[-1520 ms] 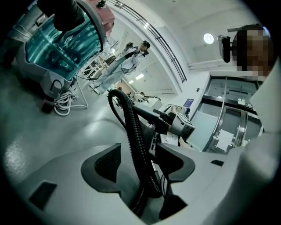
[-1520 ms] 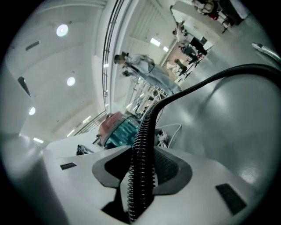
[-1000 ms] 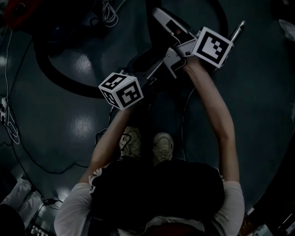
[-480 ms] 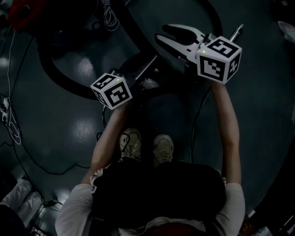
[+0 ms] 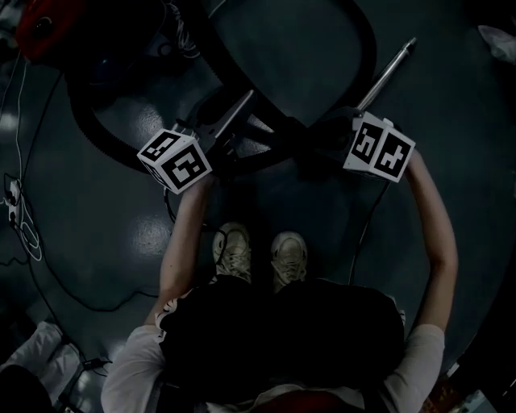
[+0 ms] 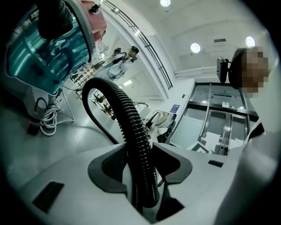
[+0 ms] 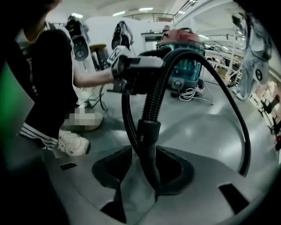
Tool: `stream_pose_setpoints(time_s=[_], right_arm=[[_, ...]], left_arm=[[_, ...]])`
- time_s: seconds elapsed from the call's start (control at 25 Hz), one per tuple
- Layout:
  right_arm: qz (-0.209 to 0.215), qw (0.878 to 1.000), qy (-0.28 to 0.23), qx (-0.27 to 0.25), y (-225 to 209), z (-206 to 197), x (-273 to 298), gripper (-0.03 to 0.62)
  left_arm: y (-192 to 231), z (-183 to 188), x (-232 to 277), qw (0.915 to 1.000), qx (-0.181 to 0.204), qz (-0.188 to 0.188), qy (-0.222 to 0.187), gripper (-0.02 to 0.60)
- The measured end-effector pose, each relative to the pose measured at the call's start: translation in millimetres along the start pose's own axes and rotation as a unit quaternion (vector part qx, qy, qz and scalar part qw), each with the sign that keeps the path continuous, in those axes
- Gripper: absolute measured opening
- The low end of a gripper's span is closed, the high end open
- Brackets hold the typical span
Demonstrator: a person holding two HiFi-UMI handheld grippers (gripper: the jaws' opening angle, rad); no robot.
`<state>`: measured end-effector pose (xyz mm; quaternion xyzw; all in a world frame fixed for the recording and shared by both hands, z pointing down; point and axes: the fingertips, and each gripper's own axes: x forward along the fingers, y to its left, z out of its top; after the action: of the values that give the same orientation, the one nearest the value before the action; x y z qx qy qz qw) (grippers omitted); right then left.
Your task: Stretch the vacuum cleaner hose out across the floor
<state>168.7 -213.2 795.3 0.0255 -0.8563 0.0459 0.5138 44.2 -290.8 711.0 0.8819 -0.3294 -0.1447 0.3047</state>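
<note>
The black ribbed vacuum hose (image 5: 364, 56) loops over the dark floor from the red and teal vacuum cleaner (image 5: 39, 24). My left gripper (image 6: 142, 169) has just been closing, and both pads now press on the ribbed hose (image 6: 131, 127); in the head view the left gripper (image 5: 234, 113) sits centre left. My right gripper (image 7: 145, 169) points steeply down and stands open, with the hose's smooth cuff (image 7: 148, 140) between its jaws. In the head view the right gripper (image 5: 324, 135) is low at the right, by the metal wand (image 5: 387, 73).
The person's two pale shoes (image 5: 234, 252) stand just behind the hose. Thin cables (image 5: 20, 218) trail along the left floor, and a white cord coil (image 6: 48, 121) lies by the vacuum cleaner (image 6: 48, 48). The right gripper view shows more machines and a doorway.
My right gripper, earlier raised with nothing in its open jaws, has swung down and rolled onto the hose cuff. The left gripper has drifted a little left with the hose in it.
</note>
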Motion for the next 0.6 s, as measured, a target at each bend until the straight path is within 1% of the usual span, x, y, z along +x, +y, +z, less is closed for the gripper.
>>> stream_pose_setpoints(time_s=[0.08, 0.16, 0.24, 0.32, 0.4, 0.44, 0.48, 0.52, 0.56, 0.6], right_arm=[[-0.016, 0.997, 0.057, -0.047, -1.8, -16.1, 20.5, 0.153], [-0.022, 0.993, 0.088, -0.077, -2.0, -22.8, 43.0, 0.155], [-0.019, 0.992, 0.092, -0.081, 2.4, -20.8, 56.2, 0.155], [-0.011, 0.994, 0.082, -0.067, 8.6, -15.3, 58.1, 0.155], [0.001, 0.998, 0.047, -0.047, 14.2, -3.0, 56.2, 0.155], [0.008, 1.0, 0.015, -0.025, 15.4, 6.4, 53.8, 0.155], [0.014, 0.999, -0.028, 0.011, 14.1, 17.8, 49.4, 0.155], [0.016, 0.995, -0.076, 0.055, 9.8, 29.8, 42.9, 0.16], [0.016, 0.987, -0.125, 0.102, 3.4, 41.1, 35.1, 0.164], [0.015, 0.975, -0.167, 0.146, -3.0, 50.6, 27.4, 0.17]], left_arm=[[-2.0, 5.6, -2.7, 1.0, 0.0, -0.004, -0.006, 0.181], [-6.7, 8.6, -3.2, 0.9999, 0.011, -0.006, -0.005, 0.181], [-11.7, 8.9, -3.6, 0.9997, 0.021, -0.008, -0.006, 0.181], [-14.0, 10.5, -6.0, 0.9996, 0.02, -0.013, -0.013, 0.181], [-12.8, 17.9, -10.0, 0.9994, 0.012, -0.017, -0.029, 0.181], [-9.9, 24.7, -12.3, 0.999, 0.008, -0.015, -0.042, 0.181], [-4.5, 33.8, -15.3, 0.9982, 0.002, -0.007, -0.059, 0.181], [3.9, 44.4, -18.9, 0.9969, -0.007, 0.006, -0.078, 0.184], [14.4, 55.1, -22.5, 0.9951, -0.021, 0.024, -0.093, 0.189], [24.9, 64.1, -25.7, 0.9932, -0.04, 0.04, -0.102, 0.189]])
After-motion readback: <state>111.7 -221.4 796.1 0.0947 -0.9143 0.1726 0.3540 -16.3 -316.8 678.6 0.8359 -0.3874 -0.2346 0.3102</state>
